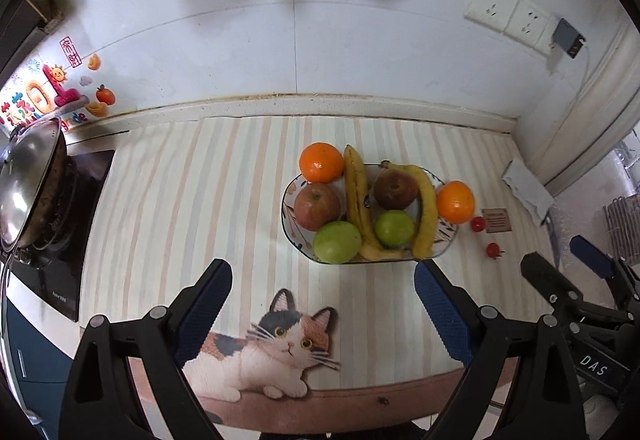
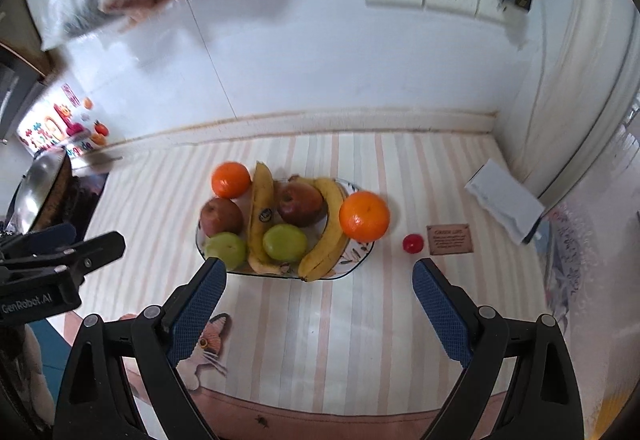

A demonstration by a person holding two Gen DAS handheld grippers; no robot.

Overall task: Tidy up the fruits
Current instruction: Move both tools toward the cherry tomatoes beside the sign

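Observation:
A patterned plate [image 1: 289, 196] [image 2: 360, 254] on the striped mat holds two bananas [image 1: 358, 200] [image 2: 260, 216], two red apples [image 1: 317, 206] [image 2: 221, 216] and two green apples [image 1: 337, 242] [image 2: 285, 242]. One orange [image 1: 321, 162] [image 2: 231, 179] sits at the plate's far left edge, another orange [image 1: 455, 201] [image 2: 364, 215] at its right edge. Two small red tomatoes [image 1: 477, 224] [image 1: 493, 250] lie on the mat right of the plate; the right wrist view shows one [image 2: 413, 242]. My left gripper [image 1: 322, 280] and my right gripper [image 2: 320, 276] are both open and empty, in front of the plate.
A steel-lidded pot [image 1: 30, 180] stands on a black stove at the left. A small brown card [image 1: 497, 220] [image 2: 450, 239] and a white paper [image 1: 528, 190] [image 2: 506, 200] lie at the right. Wall sockets [image 1: 510, 14] are behind. A cat picture [image 1: 276, 348] marks the mat's front edge.

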